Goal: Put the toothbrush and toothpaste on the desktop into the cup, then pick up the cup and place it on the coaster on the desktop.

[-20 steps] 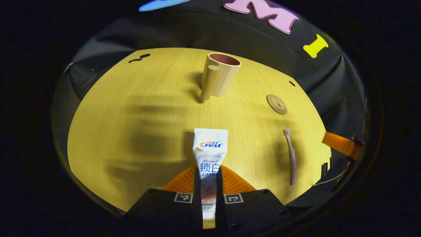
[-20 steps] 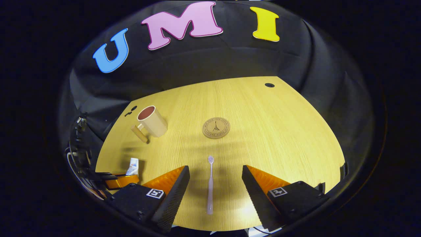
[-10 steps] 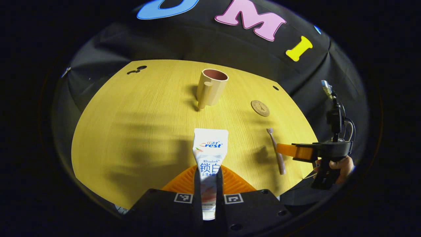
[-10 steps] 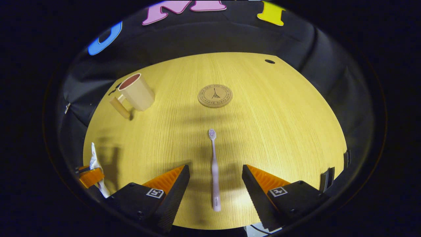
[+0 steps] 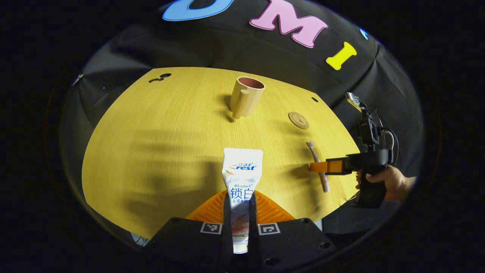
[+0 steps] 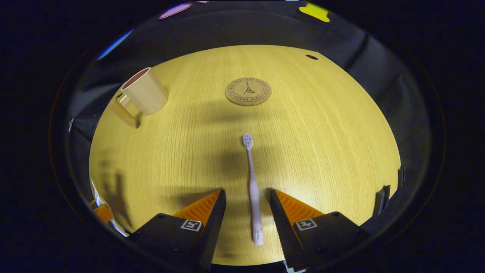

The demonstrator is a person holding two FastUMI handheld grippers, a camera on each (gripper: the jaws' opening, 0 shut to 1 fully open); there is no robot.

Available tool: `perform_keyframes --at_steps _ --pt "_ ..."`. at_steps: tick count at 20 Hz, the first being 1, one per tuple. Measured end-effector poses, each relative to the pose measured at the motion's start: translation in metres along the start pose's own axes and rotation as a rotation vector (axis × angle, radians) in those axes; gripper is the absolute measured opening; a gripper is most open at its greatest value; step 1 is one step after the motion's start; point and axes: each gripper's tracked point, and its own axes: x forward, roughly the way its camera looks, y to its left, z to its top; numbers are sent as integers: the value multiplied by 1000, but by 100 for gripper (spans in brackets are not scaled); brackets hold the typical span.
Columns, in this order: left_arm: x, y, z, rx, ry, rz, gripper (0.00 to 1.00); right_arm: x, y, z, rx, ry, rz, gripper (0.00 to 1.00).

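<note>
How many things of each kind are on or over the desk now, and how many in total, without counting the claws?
Toothpaste tube: 1, held in the left claw
Toothbrush: 1, lying on the desk between the fingers of the open right claw
Cup: 1, with a handle, upright
Coaster: 1, round, bare
Total: 4

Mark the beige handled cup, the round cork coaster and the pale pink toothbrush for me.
Beige handled cup [image 6: 146, 96], right gripper view, on its side wall.
Round cork coaster [image 6: 248, 91], right gripper view, on its centre.
Pale pink toothbrush [image 6: 253, 185], right gripper view, on its handle.
</note>
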Motion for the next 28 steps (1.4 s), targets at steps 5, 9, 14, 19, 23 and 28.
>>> perform_keyframes --at_steps 5,9,14,19,23,28 --pt "-2 -2 2 -5 -9 -7 20 1 -1 0 -18 59 3 50" --pt "0 -1 5 2 -7 0 20 1 0 -1 -15 79 13 10" --pt "4 -5 11 -20 -4 15 20 -1 1 -2 -80 78 42 7" --pt "2 -9 31 -43 -30 31 20 -7 -8 -5 -140 67 64 7" --pt "-6 -8 61 -63 -74 47 20 -17 -11 4 -102 38 120 7" --pt "-17 -14 115 -79 -159 44 20 -36 -21 25 -88 -24 164 7"
